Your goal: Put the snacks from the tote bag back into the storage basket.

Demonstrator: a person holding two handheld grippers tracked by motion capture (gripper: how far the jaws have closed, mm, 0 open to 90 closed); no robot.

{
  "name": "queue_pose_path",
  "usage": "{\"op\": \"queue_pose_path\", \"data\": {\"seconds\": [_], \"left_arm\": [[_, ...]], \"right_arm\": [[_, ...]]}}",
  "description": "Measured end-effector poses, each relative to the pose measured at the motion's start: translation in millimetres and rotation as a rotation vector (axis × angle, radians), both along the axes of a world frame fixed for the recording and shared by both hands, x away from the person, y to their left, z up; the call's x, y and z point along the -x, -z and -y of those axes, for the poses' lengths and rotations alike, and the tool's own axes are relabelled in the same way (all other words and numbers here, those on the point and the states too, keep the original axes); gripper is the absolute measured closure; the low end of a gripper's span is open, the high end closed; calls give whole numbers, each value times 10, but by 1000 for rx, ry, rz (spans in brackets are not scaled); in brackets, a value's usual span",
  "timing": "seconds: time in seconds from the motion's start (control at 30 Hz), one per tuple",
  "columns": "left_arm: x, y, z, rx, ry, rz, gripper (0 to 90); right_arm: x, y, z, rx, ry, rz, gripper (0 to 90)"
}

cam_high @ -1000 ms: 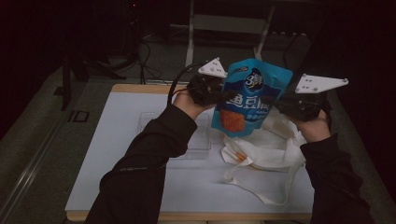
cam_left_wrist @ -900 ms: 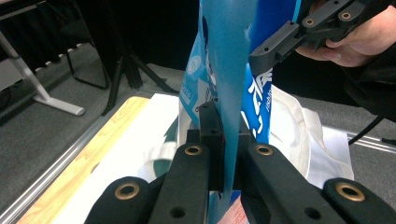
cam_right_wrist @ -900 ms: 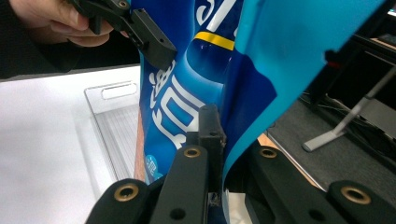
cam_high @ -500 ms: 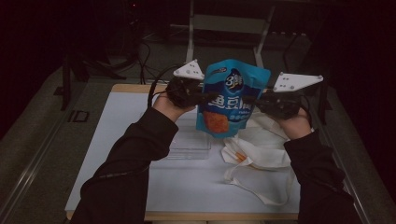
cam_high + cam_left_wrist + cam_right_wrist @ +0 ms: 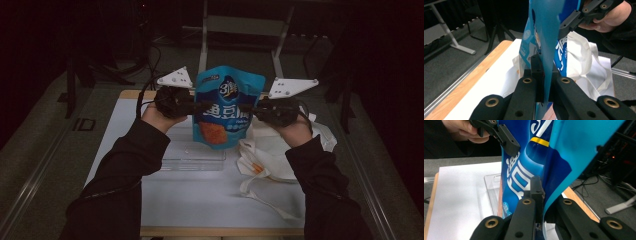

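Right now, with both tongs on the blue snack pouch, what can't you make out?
- Blue snack pouch bottom: cut off by the lower edge in the left gripper view, hidden behind the jaws.
- Clear tray contents: its far part is hidden by the pouch in the high view.
- White tote bag opening: folds hide it, dim light.

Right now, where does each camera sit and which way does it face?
High view: above the person's side, looking forward and down on the table; both forearms hold the left gripper and right gripper on the blue bag.
Left gripper view: on the left gripper, looking along its jaws, shut on the bag's edge, toward the right hand.
Right gripper view: on the right gripper, facing the left hand and clear tray.
Shared: the bag, and each gripper view catches the other gripper.
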State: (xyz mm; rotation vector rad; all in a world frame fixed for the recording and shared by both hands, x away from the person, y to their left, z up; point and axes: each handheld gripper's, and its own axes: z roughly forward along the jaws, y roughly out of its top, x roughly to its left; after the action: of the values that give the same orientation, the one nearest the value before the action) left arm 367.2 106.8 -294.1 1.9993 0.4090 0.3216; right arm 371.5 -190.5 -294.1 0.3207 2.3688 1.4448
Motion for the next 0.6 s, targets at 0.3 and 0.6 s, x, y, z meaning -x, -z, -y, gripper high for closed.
{"op": "queue_pose_path", "data": {"seconds": [0.3, 0.6], "left_arm": [[26, 104, -237, 18, 52, 16, 900], [20, 222, -476, 59, 97, -9, 900]], "right_arm": [[-36, 93, -153, -36, -58, -27, 886], [-57, 153, -314, -50, -122, -60, 889]]}}
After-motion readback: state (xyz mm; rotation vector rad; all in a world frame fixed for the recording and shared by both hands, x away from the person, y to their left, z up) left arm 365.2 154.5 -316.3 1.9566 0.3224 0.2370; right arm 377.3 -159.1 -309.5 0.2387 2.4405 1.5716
